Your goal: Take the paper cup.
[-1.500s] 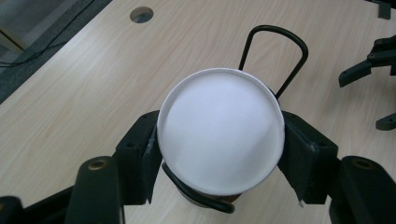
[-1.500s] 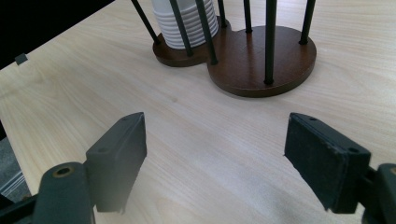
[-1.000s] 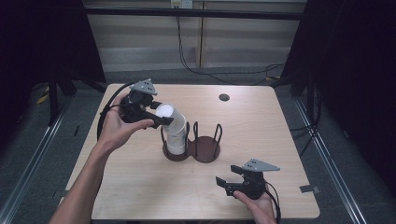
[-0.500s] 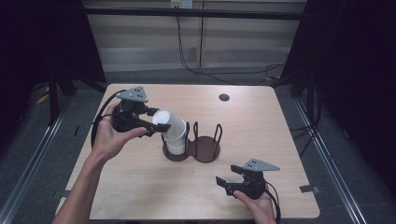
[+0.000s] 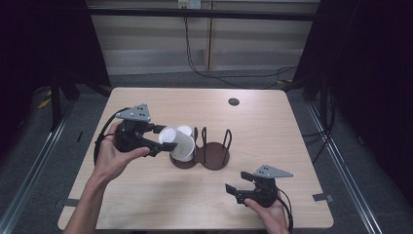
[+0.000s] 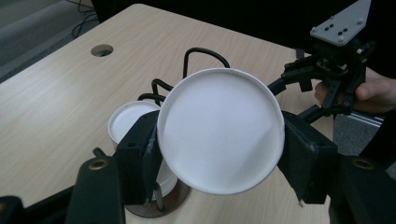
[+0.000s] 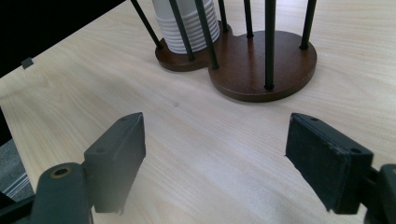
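My left gripper (image 5: 163, 140) is shut on a white paper cup (image 5: 179, 144), held tipped on its side just left of the cup holder (image 5: 214, 157). In the left gripper view the cup's (image 6: 219, 130) flat round end faces the camera between the two pads. A stack of white cups (image 5: 185, 129) stands upside down in the holder's left ring; its right ring holds nothing. My right gripper (image 5: 237, 183) rests near the table's front edge, right of centre. Its jaws have just been opening, and they stand open over bare wood (image 7: 215, 158), pointing at the holder's brown base (image 7: 261, 60) and the stack (image 7: 187, 23).
The holder's thin black wire loops (image 5: 227, 139) rise around both rings. A small round hole (image 5: 234, 101) sits in the wooden table (image 5: 302, 126) at the back. The other hand and its gripper (image 6: 336, 70) show far off in the left gripper view. Dark floor surrounds the table.
The left gripper has carried the cup off the top of the stack, moving left and down toward the near side. The cup now lies tilted sideways. The right hand has stayed put.
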Action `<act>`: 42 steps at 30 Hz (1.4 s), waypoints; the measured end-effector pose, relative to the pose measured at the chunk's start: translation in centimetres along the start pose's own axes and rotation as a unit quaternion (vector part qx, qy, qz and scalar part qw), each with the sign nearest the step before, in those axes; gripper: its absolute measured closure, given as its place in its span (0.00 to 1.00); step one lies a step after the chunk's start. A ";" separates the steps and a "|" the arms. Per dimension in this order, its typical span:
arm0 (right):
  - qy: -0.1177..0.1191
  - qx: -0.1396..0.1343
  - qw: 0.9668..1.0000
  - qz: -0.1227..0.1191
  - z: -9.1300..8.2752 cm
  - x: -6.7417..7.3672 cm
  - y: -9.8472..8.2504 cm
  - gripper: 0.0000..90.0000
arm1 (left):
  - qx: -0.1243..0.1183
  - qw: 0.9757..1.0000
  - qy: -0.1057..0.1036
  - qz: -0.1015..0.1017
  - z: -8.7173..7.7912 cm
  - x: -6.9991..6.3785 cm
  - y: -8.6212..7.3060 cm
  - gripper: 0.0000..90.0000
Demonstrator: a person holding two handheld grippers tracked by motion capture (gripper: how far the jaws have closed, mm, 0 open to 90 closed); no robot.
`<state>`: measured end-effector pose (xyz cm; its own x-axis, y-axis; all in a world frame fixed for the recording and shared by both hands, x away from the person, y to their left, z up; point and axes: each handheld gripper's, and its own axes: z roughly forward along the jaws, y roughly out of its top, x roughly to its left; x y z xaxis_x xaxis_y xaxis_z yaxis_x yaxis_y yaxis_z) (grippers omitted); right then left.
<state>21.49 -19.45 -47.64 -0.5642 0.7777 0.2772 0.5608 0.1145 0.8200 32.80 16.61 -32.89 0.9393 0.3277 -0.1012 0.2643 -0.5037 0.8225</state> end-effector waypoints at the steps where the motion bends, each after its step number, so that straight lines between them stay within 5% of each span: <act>1: 0.000 -0.002 1.000 -0.002 0.0 0.0 0.1 0.21 | 0.000 1.000 -0.001 -0.003 0.1 -0.1 -0.2 0.41; 7: 0.010 -0.022 1.000 0.000 -0.6 0.1 0.5 0.17 | -0.004 1.000 -0.014 -0.010 1.0 -0.4 -1.6 0.41; 18: 0.052 -0.033 0.998 -0.034 -0.4 1.4 2.6 0.15 | -0.011 0.999 -0.035 -0.006 2.6 -0.8 -2.6 0.41; 20: 0.079 -0.036 0.995 -0.039 -0.1 1.7 3.4 0.18 | -0.015 0.999 -0.039 -0.008 2.9 -0.9 -2.6 0.41; 35: 0.138 -0.068 0.985 -0.072 2.1 3.7 6.2 0.15 | -0.007 0.996 -0.077 -0.035 4.6 -1.6 -3.4 0.41; 42: 0.143 -0.074 0.983 -0.092 1.3 3.3 6.7 0.15 | -0.017 0.995 -0.090 -0.028 4.4 -2.6 -2.4 0.41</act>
<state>24.10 -15.31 -41.86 -0.8071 0.5441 0.2292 0.3503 0.1288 0.9277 30.67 13.48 -37.08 0.9478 0.2049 -0.2442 0.3134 -0.4597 0.8309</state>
